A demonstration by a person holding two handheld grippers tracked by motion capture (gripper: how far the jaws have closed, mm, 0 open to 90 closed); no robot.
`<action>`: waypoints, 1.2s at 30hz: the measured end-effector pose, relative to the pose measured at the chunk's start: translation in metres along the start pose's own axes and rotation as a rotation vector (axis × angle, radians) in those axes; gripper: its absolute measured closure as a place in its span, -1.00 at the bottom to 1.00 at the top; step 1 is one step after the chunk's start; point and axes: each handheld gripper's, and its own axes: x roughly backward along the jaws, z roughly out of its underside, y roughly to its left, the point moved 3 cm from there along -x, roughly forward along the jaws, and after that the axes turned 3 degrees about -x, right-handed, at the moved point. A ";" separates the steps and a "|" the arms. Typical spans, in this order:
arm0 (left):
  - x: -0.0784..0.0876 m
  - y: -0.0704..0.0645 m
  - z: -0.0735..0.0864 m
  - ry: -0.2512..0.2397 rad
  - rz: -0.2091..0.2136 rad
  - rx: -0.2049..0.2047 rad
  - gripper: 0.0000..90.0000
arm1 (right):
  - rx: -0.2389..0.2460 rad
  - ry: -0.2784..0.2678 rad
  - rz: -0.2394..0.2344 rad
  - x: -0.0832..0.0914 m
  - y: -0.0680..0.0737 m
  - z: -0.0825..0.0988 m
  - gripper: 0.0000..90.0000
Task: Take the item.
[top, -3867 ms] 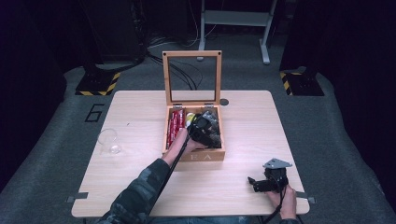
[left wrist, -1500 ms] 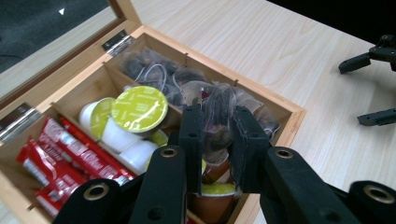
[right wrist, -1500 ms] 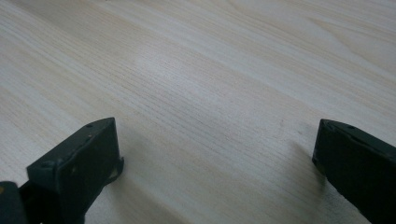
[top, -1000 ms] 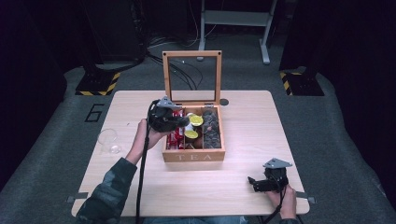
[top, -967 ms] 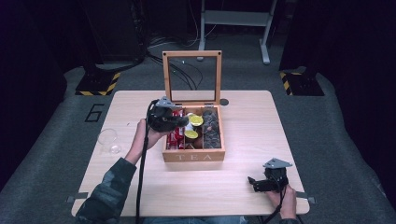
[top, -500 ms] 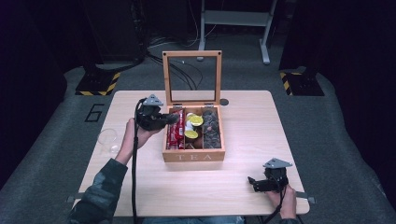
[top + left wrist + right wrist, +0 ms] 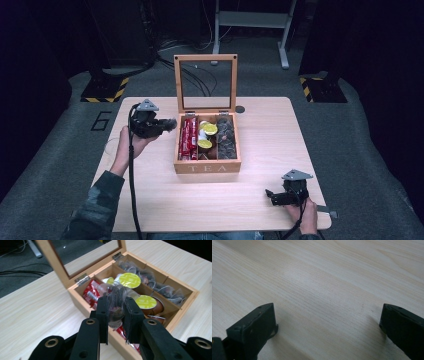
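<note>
at 9 o'clock of tea box [image 7: 207, 167], left gripper [image 7: 117, 308] pinching dark tea bag [image 7: 117, 303] between jaws; right gripper [image 7: 327, 322] resting at table [image 7: 270, 125] 5 o'clock corner, jaws gaping wide, gripping nothing.

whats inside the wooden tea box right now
The wooden tea box holds red packets in the left compartment, yellow-lidded capsules in the middle, and dark mesh tea bags on the right. What lies beneath these top layers is covered.
</note>
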 end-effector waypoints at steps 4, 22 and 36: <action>0.007 0.008 0.004 0.002 -0.016 0.014 0.69 | 0.000 0.000 0.000 0.000 0.000 0.000 -1.00; 0.041 0.041 0.025 0.006 -0.105 0.067 0.69 | -0.011 -0.005 0.003 0.000 0.001 0.000 -1.00; 0.060 0.061 0.041 0.013 -0.150 0.108 0.69 | -0.007 -0.002 0.002 0.000 0.000 0.000 -1.00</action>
